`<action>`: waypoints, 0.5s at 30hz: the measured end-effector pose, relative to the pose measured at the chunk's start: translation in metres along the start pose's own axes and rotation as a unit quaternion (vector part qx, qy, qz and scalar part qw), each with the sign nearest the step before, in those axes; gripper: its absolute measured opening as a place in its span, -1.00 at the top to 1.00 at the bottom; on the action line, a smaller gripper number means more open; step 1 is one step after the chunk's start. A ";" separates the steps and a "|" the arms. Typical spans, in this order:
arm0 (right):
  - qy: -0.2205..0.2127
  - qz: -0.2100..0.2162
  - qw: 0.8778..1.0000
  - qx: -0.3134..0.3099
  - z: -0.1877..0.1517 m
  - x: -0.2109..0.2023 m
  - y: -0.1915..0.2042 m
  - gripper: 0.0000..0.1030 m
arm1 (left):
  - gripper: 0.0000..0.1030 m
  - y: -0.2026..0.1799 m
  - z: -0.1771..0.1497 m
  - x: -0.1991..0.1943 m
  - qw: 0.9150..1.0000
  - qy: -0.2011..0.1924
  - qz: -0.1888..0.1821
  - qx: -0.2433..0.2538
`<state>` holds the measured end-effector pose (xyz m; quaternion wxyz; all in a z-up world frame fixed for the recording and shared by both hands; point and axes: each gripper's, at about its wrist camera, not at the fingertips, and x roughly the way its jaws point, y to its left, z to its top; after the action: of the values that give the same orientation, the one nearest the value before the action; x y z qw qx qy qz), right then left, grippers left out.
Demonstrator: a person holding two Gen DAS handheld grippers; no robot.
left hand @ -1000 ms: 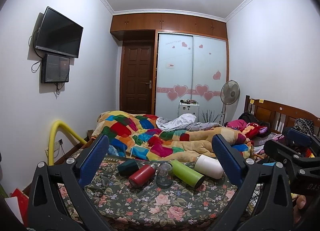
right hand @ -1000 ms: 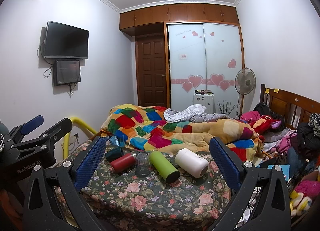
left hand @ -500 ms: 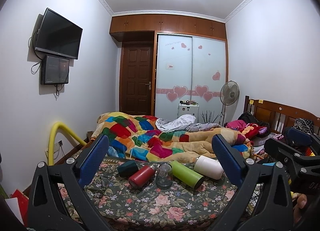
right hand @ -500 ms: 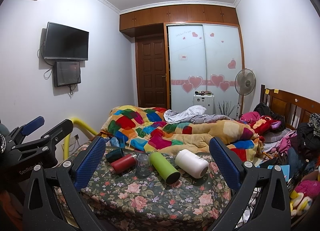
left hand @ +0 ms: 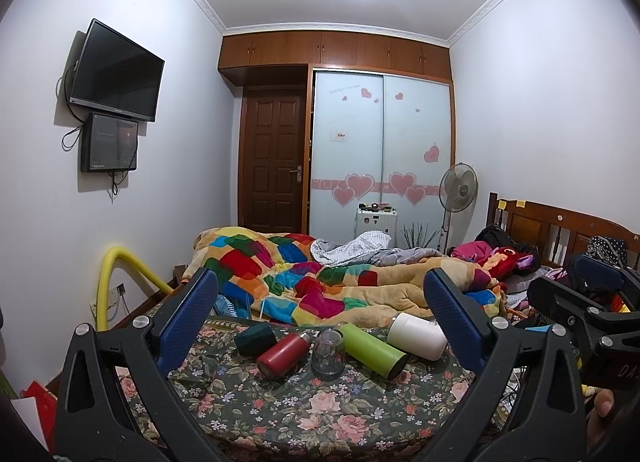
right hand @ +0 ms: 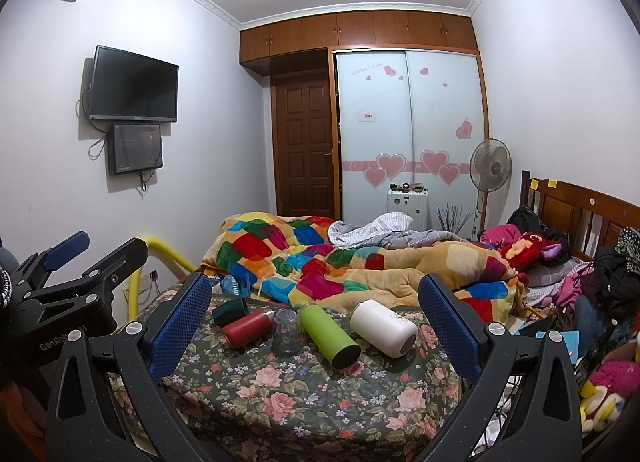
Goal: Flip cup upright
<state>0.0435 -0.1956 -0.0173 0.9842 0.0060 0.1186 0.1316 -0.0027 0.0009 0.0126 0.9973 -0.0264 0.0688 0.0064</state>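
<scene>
Shown on the flowered cloth (left hand: 320, 414) at the foot of the bed is a row of five vessels: a dark green cup (left hand: 255, 338), a red flask (left hand: 283, 354), a clear glass cup (left hand: 329, 352), a green bottle (left hand: 374, 350) and a white tumbler (left hand: 416, 336). Four are seen lying on their sides; the clear glass cup appears to stand mouth-down, though its transparency leaves this uncertain. It is placed between the red flask and the green bottle, near or touching both.

Both tools are held back from the row, with nothing between their fingers. The left gripper (left hand: 320, 310) is spread wide, as is the right gripper (right hand: 316, 310).

The glass cup (right hand: 286, 330) is judged light, rigid, smooth and breakable; a slip is likely if it is pinched lightly, and cracking if it is pinched hard. Its wall would best be taken across the middle, from the sides facing the camera and the quilt (left hand: 304, 282), since its neighbours crowd its flanks. The soft cloth is expected to give an unsteady footing once the cup is righted.
</scene>
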 end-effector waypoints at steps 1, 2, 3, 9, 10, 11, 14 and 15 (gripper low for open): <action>0.000 0.000 1.000 0.000 0.001 0.001 0.001 -1.00 | -1.00 0.000 0.000 0.000 1.000 0.000 0.000 0.000; 0.001 0.000 1.000 0.000 0.001 0.001 0.001 -1.00 | -1.00 0.000 0.000 0.000 1.000 0.000 0.001 0.000; 0.000 0.000 1.000 0.000 0.001 0.000 0.000 -1.00 | -1.00 0.000 0.000 0.000 1.000 -0.001 0.001 0.000; 0.002 0.000 1.000 -0.001 0.001 0.002 0.001 -1.00 | -1.00 -0.002 0.002 -0.001 1.000 -0.002 0.001 0.001; 0.001 0.000 1.000 0.000 0.001 0.001 0.001 -1.00 | -1.00 -0.002 0.002 -0.001 1.000 -0.002 0.001 0.001; 0.001 0.000 1.000 0.000 0.000 0.000 0.000 -1.00 | -1.00 -0.002 0.002 -0.001 1.000 -0.002 0.001 0.001; 0.001 0.000 1.000 0.000 0.000 0.001 0.000 -1.00 | -1.00 -0.002 0.000 -0.002 1.000 -0.001 0.001 0.001; 0.002 0.000 1.000 -0.001 0.000 0.001 0.001 -1.00 | -1.00 -0.003 0.000 -0.002 1.000 -0.001 0.001 0.001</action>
<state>0.0445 -0.1943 -0.0177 0.9840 0.0051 0.1206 0.1313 -0.0044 -0.0017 0.0129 0.9974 -0.0254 0.0677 0.0075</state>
